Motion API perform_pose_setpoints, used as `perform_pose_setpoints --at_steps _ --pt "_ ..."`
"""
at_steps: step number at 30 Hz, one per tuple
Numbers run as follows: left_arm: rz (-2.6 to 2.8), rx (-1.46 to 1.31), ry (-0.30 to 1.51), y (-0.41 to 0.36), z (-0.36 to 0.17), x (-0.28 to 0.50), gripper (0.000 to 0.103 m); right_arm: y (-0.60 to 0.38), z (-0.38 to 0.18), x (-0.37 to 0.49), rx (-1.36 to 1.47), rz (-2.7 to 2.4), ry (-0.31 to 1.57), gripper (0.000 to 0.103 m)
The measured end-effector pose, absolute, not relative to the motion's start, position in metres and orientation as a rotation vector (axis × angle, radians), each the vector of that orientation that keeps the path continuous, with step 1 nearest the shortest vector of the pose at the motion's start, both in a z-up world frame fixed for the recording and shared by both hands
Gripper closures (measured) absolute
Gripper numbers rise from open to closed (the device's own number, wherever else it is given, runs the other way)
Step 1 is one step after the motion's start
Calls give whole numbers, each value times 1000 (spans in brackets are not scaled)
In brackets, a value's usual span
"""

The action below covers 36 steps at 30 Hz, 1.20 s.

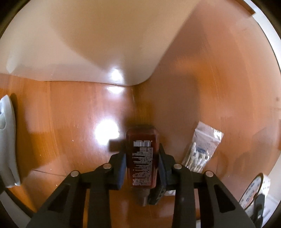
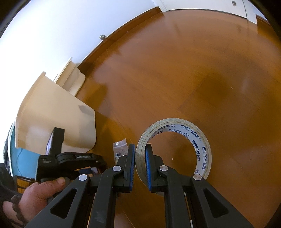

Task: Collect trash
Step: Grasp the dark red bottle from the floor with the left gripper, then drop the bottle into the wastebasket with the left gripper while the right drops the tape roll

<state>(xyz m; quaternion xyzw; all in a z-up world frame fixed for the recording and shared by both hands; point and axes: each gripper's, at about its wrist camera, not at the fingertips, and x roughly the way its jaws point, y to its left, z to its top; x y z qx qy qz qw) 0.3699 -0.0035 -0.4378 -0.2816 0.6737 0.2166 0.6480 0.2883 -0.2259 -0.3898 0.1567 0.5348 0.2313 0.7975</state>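
Note:
A dark red-brown bottle point(image 1: 141, 136) with a white-print label lies on the wooden floor point(image 1: 79, 122). My left gripper point(image 1: 141, 152) points down at it, and its pads press on the bottle's two sides. A clear bag of cotton swabs point(image 1: 202, 150) lies just right of it. In the right wrist view my right gripper point(image 2: 140, 154) is shut on the wall of a roll of tape point(image 2: 198, 140), held a little above the floor point(image 2: 193, 79). The tape roll point(image 1: 252, 191) also shows at the left wrist view's lower right edge.
A cream-white furniture base point(image 1: 87, 43) stands right behind the bottle and appears again as the furniture base point(image 2: 52, 114) at left. A white object point(image 1: 7, 140) lies at the far left. A hand point(image 2: 40, 193) holds the other gripper's black handle point(image 2: 73, 157). Beyond the tape the wooden floor runs to white doors point(image 2: 202, 5).

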Motion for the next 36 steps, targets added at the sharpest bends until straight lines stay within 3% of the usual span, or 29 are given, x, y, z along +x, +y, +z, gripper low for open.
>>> perform_pose_setpoints --at_steps 5,9,16,18,22,26,29,32,36 --pt "399 -551 1524 -17 -425 368 73 -226 -390 288 332 493 1146 92" --pt "230 -407 1464 -41 -378 368 73 -231 -392 286 337 474 1141 92" --pt "-109 -271 1319 -71 -216 406 73 -232 -394 284 341 456 1138 92" --pt "-129 -240 1204 -56 -159 432 73 -229 -395 283 339 464 1144 92" --pt "-39 -45 1070 -3 -100 459 73 -226 -394 283 323 480 1144 92" --pt "149 51 1136 66 -120 467 73 -227 -396 285 324 478 1152 92" --pt "215 29 1286 98 -185 458 73 -225 -397 285 315 480 1158 92" --pt "282 -150 1424 126 -247 455 73 -220 -397 285 297 485 1162 92" --pt "309 -260 1471 141 -279 455 72 -214 -399 284 277 491 1173 92"
